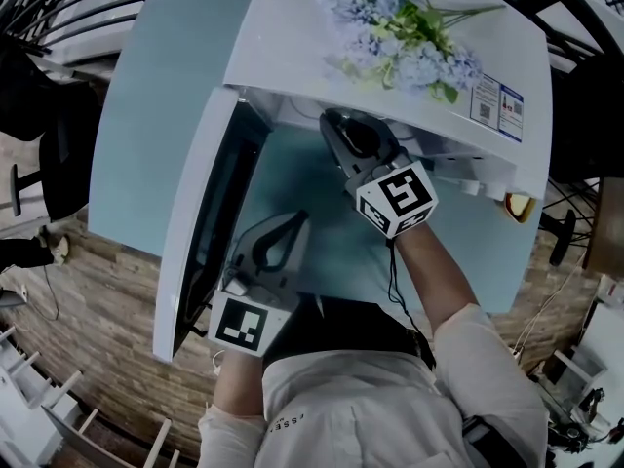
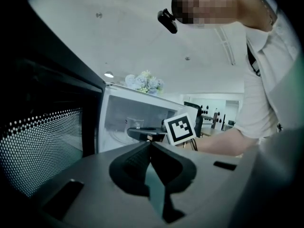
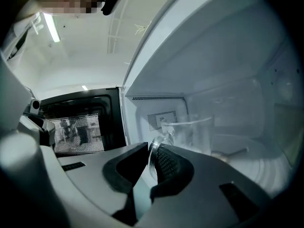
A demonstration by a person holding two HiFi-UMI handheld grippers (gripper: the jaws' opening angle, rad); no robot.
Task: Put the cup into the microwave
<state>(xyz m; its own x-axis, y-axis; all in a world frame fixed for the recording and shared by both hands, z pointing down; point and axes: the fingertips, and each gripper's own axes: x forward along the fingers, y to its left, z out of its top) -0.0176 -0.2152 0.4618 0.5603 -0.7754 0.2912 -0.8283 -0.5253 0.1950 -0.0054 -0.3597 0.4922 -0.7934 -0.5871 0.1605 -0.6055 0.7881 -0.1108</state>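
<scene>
The white microwave (image 1: pixel 292 57) stands with its door (image 1: pixel 210 232) swung out to the left. My right gripper (image 3: pixel 150 148) is shut on the handle of a clear glass cup (image 3: pixel 190 132), which it holds upright inside the cavity over the glass turntable (image 3: pixel 256 160). In the head view the right gripper (image 1: pixel 343 130) reaches under the microwave's top, which hides the cup. My left gripper (image 1: pixel 288 227) hovers in front of the opening beside the door, shut and empty. From the left gripper (image 2: pixel 151 144) view, the cup (image 2: pixel 135 124) shows inside the cavity.
Pale blue artificial flowers (image 1: pixel 400 32) lie on top of the microwave. The microwave sits on a light blue table (image 1: pixel 146 96). The door's dark meshed window (image 2: pixel 42 146) stands close on the left of the left gripper. Black chairs and railings ring the table.
</scene>
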